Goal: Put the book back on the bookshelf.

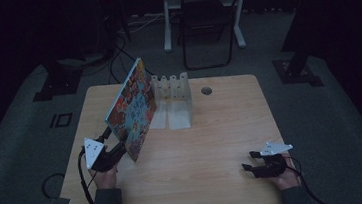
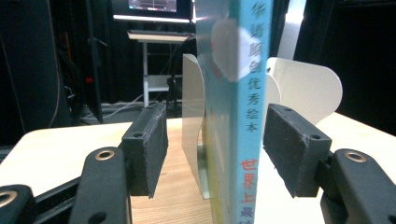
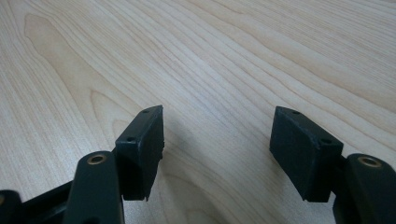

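Observation:
A picture book (image 1: 132, 111) with a colourful cover stands tilted on the wooden table (image 1: 213, 144), its far end by a white divider rack (image 1: 173, 90). My left gripper (image 1: 115, 141) is at the book's near lower corner. In the left gripper view the turquoise spine (image 2: 236, 93) rises between the jaws of the left gripper (image 2: 215, 144). The left pad (image 2: 147, 149) stands clear of the cover, and the right pad (image 2: 294, 149) is at the spine's edge, so the gripper is open. The rack's white plates (image 2: 303, 88) stand behind the book. My right gripper (image 1: 248, 160) rests open and empty near the table's front right, and the right gripper view shows it (image 3: 217, 140) over bare wood (image 3: 210, 56).
A round cable hole (image 1: 206, 90) sits in the table behind the rack. A folding chair (image 1: 206, 24) and a white desk frame (image 1: 166, 18) stand on the dark floor beyond the table. Cables lie on the floor at the back left (image 1: 114, 53).

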